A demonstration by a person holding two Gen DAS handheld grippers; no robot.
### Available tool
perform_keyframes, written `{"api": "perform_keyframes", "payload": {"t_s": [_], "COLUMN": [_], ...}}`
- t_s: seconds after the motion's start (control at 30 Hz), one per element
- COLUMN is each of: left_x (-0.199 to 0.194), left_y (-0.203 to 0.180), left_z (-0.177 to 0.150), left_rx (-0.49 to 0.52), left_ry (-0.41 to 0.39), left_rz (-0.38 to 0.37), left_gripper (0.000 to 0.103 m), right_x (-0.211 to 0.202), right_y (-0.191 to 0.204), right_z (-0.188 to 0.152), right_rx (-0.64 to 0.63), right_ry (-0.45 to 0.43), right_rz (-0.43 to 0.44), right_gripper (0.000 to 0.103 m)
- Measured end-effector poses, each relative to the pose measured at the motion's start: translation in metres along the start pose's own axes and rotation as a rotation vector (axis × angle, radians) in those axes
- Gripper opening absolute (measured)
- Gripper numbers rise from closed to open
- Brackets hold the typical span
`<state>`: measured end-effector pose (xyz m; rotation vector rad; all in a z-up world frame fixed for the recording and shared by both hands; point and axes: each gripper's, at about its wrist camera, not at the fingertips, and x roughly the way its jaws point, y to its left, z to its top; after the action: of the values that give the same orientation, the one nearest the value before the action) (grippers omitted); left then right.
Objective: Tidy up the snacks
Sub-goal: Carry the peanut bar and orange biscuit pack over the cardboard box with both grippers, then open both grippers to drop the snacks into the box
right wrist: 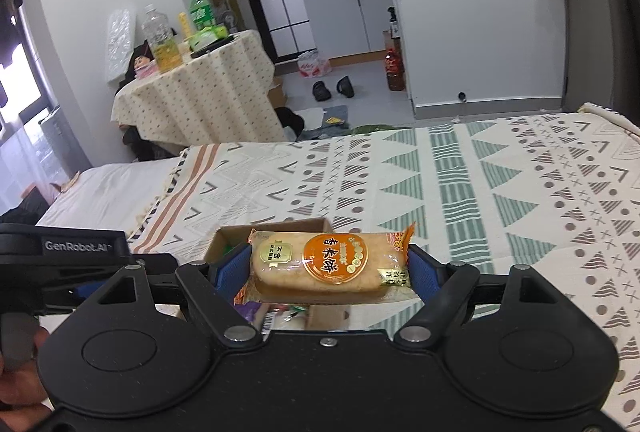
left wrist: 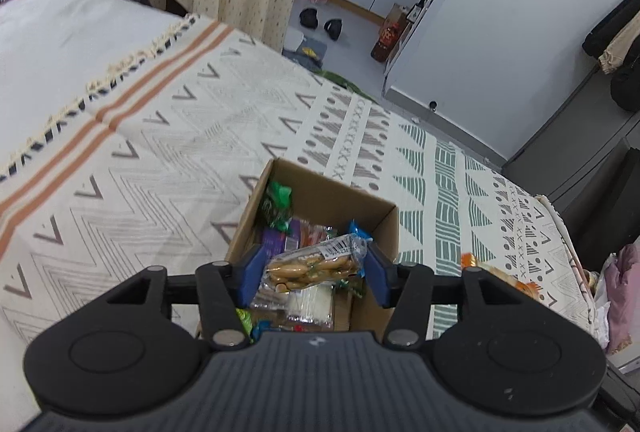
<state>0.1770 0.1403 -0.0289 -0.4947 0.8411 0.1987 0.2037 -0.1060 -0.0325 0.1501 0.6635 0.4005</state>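
Observation:
A brown cardboard box (left wrist: pixel 362 202) sits on the patterned bedspread and holds several wrapped snacks. My left gripper (left wrist: pixel 314 266) hangs over the box, shut on a clear packet of tan biscuits (left wrist: pixel 312 266). In the right wrist view my right gripper (right wrist: pixel 332 270) is shut on an orange-labelled rice cake packet (right wrist: pixel 332 264), held above the near side of the same box (right wrist: pixel 276 226). The left gripper's black body (right wrist: pixel 60 256) shows at the left edge there. The rice cake's orange wrapper (left wrist: pixel 516 284) peeks in at the right of the left wrist view.
The patterned bedspread (right wrist: pixel 500 192) stretches wide around the box. A round table (right wrist: pixel 200 92) with bottles stands beyond the bed. Shoes (right wrist: pixel 334 88) and a large red-brown bottle (right wrist: pixel 394 70) are on the floor near the kitchen doorway. A hand (right wrist: pixel 16 376) holds the left grip.

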Motion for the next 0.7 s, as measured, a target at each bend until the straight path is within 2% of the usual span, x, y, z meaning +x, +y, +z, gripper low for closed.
{"api": "perform_keyframes", "payload": {"t_s": [0.13,0.2,0.5,0.7], "left_x": [0.005,0.004,-0.005,-0.012], "left_y": [0.012,0.016,0.032,0.031], "left_z": [0.0,0.0,0.001,0.0], "left_rx": [-0.028,-0.037,-0.064,-0.037], "left_ry": [0.03,0.028,0.016,0.01], "left_rz": [0.009,0.019,0.067,0.092], "left_gripper": [0.062,0.071,0.078,0.08], "right_x": [0.007,0.01,0.019,0.019], "right_y": [0.011,0.016,0.033,0.038], "right_z": [-0.002,-0.004,-0.01,-0.011], "right_rx": [-0.011,-0.012,-0.03,-0.011], "right_ry": [0.016,0.024,0.059,0.077], "right_rz": [0.01,0.017,0.055,0.069], "right_gripper": [0.079,0.079,0.08,0.088]}}
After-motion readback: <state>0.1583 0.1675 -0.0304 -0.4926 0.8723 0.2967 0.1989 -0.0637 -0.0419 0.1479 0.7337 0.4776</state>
